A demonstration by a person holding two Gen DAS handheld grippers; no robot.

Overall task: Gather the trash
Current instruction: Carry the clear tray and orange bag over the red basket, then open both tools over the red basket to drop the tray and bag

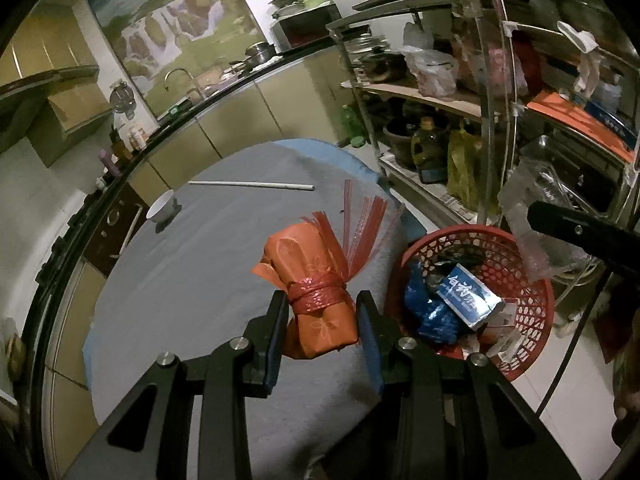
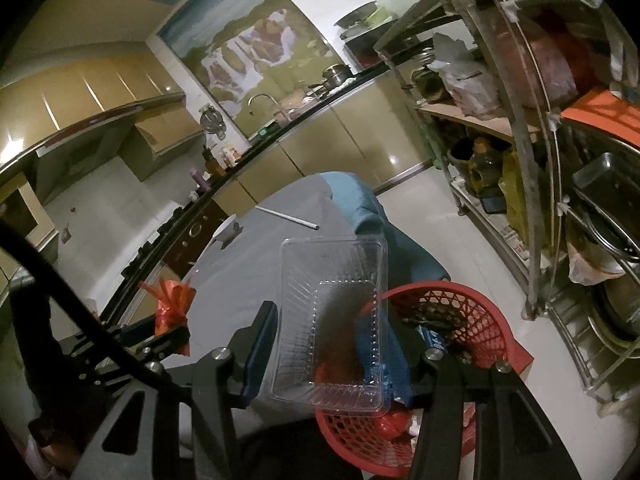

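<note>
Beige cabinets (image 1: pixel 236 116), waterfall mural (image 1: pixel 168 28), metal shelving (image 1: pixel 492 92), tiled floor (image 2: pixel 452 240)

Waterfall mural (image 1: pixel 168 28), faucet (image 1: pixel 178 76) (kitchen)

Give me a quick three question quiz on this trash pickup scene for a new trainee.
1. True or false: the red basket already holds trash.
2. What does the left gripper grip?
A. white cup
B. orange wrapped bundle
C. blue box
3. Fill in: the right gripper holds a clear plastic ____ above the basket's near rim.

Key:
1. True; a blue box lies inside.
2. B, the orange wrapped bundle.
3. Tray; the clear plastic tray.
</note>
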